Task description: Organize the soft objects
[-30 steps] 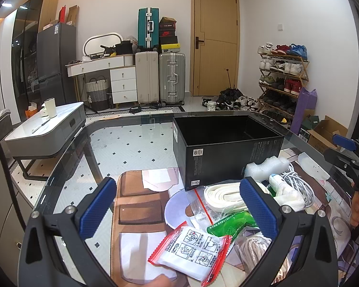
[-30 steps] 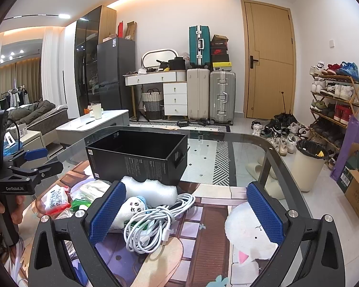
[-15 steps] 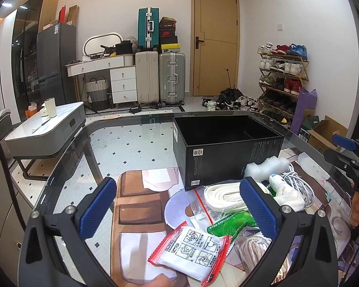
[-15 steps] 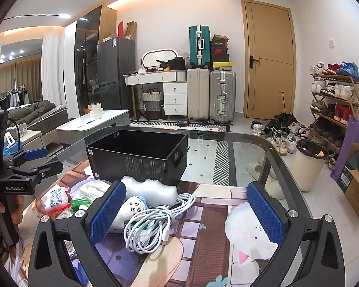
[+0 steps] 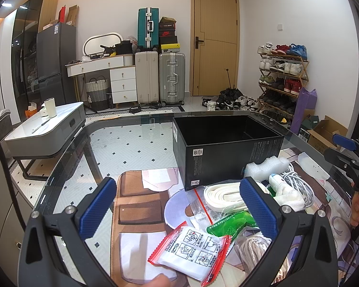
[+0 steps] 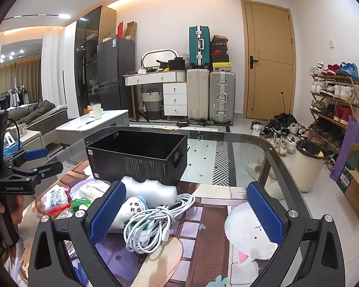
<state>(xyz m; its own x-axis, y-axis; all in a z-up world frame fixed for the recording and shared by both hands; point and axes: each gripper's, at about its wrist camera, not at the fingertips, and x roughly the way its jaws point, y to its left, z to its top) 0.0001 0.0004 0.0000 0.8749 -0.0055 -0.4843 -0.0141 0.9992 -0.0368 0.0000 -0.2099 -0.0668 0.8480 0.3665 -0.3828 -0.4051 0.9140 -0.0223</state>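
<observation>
An open black box [image 5: 227, 148] [image 6: 141, 157] stands on the glass table, empty inside. In front of it lies a pile: white foam [image 5: 265, 167] [image 6: 150, 189], a small white plush [image 5: 287, 191] [image 6: 131, 209], a coiled white cable [image 6: 155, 222] [image 5: 301, 184], a rolled cream strap [image 5: 223, 195], a green packet [image 5: 229, 224] and a red-edged white packet [image 5: 191, 251] [image 6: 56, 198]. My left gripper [image 5: 179, 205] is open above the packets, holding nothing. My right gripper [image 6: 184, 212] is open above the cable, also with nothing in it.
A printed mat [image 6: 210, 234] covers the table's near part. The glass edge [image 5: 67, 157] curves at the left. A bin [image 6: 308, 165], shoe rack [image 6: 335, 100] and cardboard box [image 6: 356, 191] stand on the floor to the right. A hand [image 6: 2, 210] holds the left gripper's handle.
</observation>
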